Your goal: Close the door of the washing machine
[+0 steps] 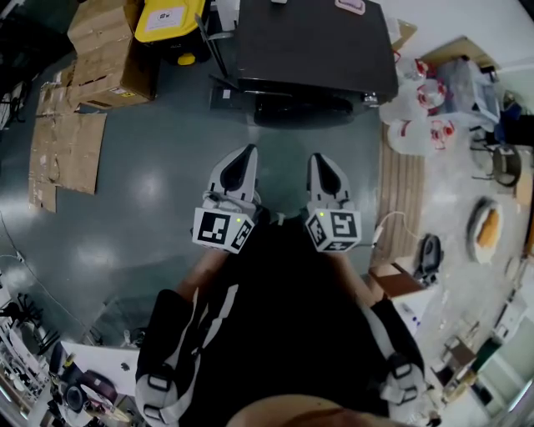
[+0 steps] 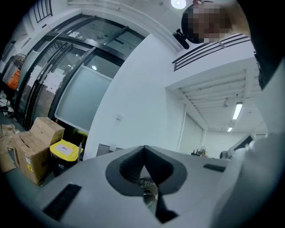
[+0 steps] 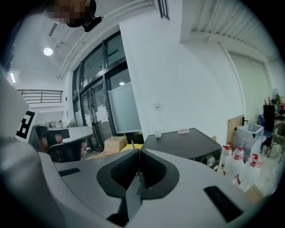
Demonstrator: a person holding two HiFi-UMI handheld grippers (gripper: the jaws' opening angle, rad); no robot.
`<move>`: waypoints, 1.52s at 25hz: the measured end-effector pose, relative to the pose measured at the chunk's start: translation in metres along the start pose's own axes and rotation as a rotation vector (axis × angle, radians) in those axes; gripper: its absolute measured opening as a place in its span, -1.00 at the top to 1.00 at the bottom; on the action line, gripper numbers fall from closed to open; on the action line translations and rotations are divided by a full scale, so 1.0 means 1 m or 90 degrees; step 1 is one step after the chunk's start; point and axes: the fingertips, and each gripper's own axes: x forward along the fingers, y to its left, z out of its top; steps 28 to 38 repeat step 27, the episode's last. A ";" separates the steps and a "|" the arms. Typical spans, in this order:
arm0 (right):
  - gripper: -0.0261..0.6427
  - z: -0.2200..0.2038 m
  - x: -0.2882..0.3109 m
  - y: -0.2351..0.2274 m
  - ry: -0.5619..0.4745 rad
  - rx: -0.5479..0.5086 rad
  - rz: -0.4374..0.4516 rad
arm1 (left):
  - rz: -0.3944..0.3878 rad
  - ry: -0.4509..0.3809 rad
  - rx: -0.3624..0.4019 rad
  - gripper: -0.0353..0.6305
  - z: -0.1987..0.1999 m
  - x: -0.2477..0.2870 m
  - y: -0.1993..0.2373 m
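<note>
The washing machine point(image 1: 313, 46) is a black box at the top middle of the head view, seen from above. Below its top a dark rounded door point(image 1: 304, 108) lies close against the front; the steep angle hides whether it is latched. My left gripper point(image 1: 245, 152) and right gripper point(image 1: 319, 160) are held side by side in front of my body. Both point toward the machine and stand well short of it. Each has its jaws together with nothing between them. The right gripper view shows the machine's top point(image 3: 187, 142) and a front knob point(image 3: 213, 161) beyond the shut right gripper point(image 3: 138, 151). The left gripper point(image 2: 143, 148) is seen shut too.
Cardboard boxes point(image 1: 104, 50) and a yellow-lidded bin point(image 1: 169, 21) stand left of the machine, with flattened cardboard point(image 1: 67, 154) on the grey floor. Plastic jugs point(image 1: 421, 113) and a wooden board point(image 1: 405, 200) lie to the right. A cluttered table point(image 1: 486, 227) is at far right.
</note>
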 end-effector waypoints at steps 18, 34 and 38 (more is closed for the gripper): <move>0.90 0.012 -0.011 0.024 -0.007 -0.023 0.031 | -0.007 -0.010 0.004 0.88 0.001 -0.002 -0.004; 0.90 0.009 -0.013 0.024 -0.002 -0.029 0.041 | -0.007 -0.011 0.003 0.88 -0.001 -0.002 -0.010; 0.90 0.009 -0.013 0.024 -0.002 -0.029 0.041 | -0.007 -0.011 0.003 0.88 -0.001 -0.002 -0.010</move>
